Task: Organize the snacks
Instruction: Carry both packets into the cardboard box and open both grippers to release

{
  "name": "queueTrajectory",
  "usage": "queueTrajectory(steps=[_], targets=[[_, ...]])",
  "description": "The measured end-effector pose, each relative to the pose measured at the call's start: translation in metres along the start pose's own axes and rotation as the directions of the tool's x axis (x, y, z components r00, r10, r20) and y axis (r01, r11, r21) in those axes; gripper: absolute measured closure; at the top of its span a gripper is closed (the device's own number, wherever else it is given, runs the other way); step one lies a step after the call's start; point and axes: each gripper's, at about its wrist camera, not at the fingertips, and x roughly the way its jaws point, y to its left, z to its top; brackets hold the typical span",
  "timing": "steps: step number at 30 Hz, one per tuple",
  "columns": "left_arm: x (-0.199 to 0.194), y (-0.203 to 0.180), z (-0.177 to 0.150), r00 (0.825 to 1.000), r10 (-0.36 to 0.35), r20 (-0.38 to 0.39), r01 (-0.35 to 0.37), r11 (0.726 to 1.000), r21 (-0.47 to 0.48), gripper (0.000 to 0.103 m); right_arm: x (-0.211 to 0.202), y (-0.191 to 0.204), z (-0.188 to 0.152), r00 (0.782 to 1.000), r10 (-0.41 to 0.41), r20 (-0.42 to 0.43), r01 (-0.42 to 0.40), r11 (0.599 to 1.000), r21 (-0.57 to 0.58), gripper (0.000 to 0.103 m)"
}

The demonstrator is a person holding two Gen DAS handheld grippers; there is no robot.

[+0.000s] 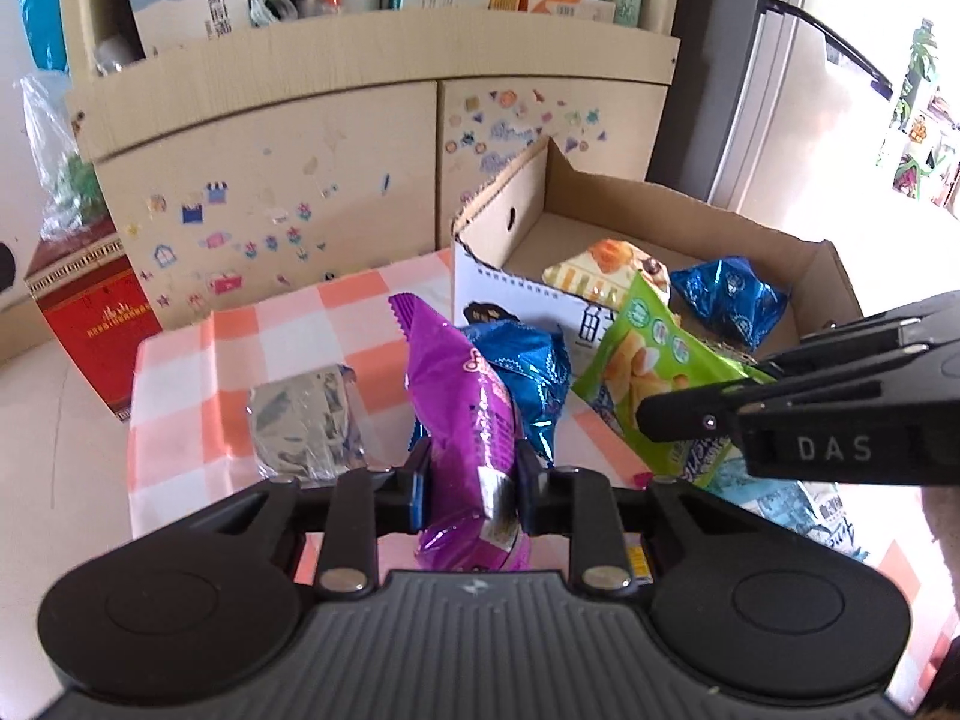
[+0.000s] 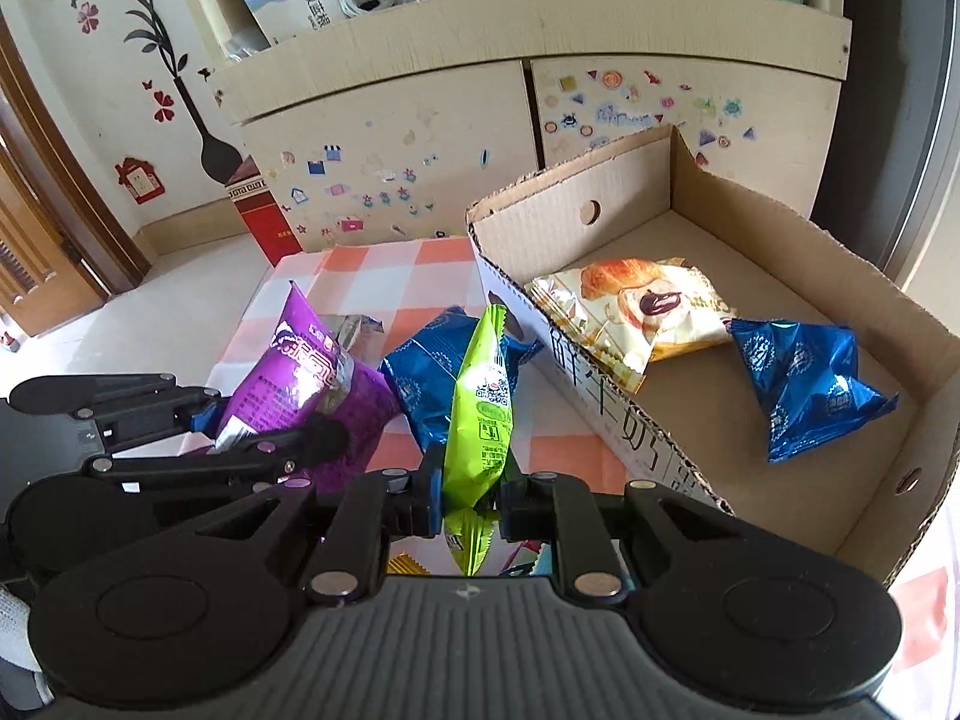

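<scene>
My left gripper [image 1: 471,489] is shut on a purple snack bag [image 1: 462,414] that stands upright between its blue pads. In the right wrist view this purple snack bag [image 2: 312,384] shows at the left with the left gripper [image 2: 264,432] on it. My right gripper [image 2: 471,501] is shut on a green snack bag [image 2: 480,414], held on edge above the checked cloth; the left wrist view shows the same green snack bag [image 1: 654,372] with the right gripper [image 1: 690,420]. A blue snack bag [image 1: 531,378] and a silver packet [image 1: 306,423] lie on the cloth.
An open cardboard box [image 2: 660,180] stands at the right with a bread packet [image 2: 636,312] and another blue bag [image 2: 804,384] inside. A cream cabinet [image 2: 390,138] with stickers stands behind the orange checked table [image 1: 180,408]. More packets lie under the grippers.
</scene>
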Motion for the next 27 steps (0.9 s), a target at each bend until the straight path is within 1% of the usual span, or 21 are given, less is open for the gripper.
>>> queueTrajectory(steps=[3,5,12,17,24,27], targets=[[-0.003,0.001,0.005,1.0,0.009,0.008,-0.009,1.0,-0.011,0.078,-0.002,-0.001,-0.001,1.0,-0.009,0.005,0.009,1.0,0.002,0.082],[-0.007,0.0,0.01,1.0,0.001,0.022,-0.001,1.0,-0.021,0.078,-0.004,-0.002,-0.001,1.0,-0.012,0.012,0.012,1.0,0.0,0.082],[-0.023,-0.013,0.027,0.995,-0.036,0.096,0.037,0.999,-0.013,0.078,-0.019,-0.006,0.002,0.998,-0.016,0.056,0.016,1.0,-0.003,0.082],[-0.028,-0.022,0.032,0.991,-0.031,0.131,0.03,1.0,0.007,0.078,-0.029,-0.008,0.003,0.996,-0.022,0.086,0.023,1.0,-0.017,0.082],[-0.027,-0.029,0.041,0.988,-0.015,0.157,0.014,1.0,0.007,0.078,-0.04,-0.013,0.008,0.991,-0.046,0.123,0.049,0.998,-0.026,0.082],[-0.026,-0.03,0.045,0.986,-0.018,0.165,0.019,1.0,-0.004,0.078,-0.045,-0.015,0.01,0.988,-0.059,0.141,0.063,0.998,-0.024,0.082]])
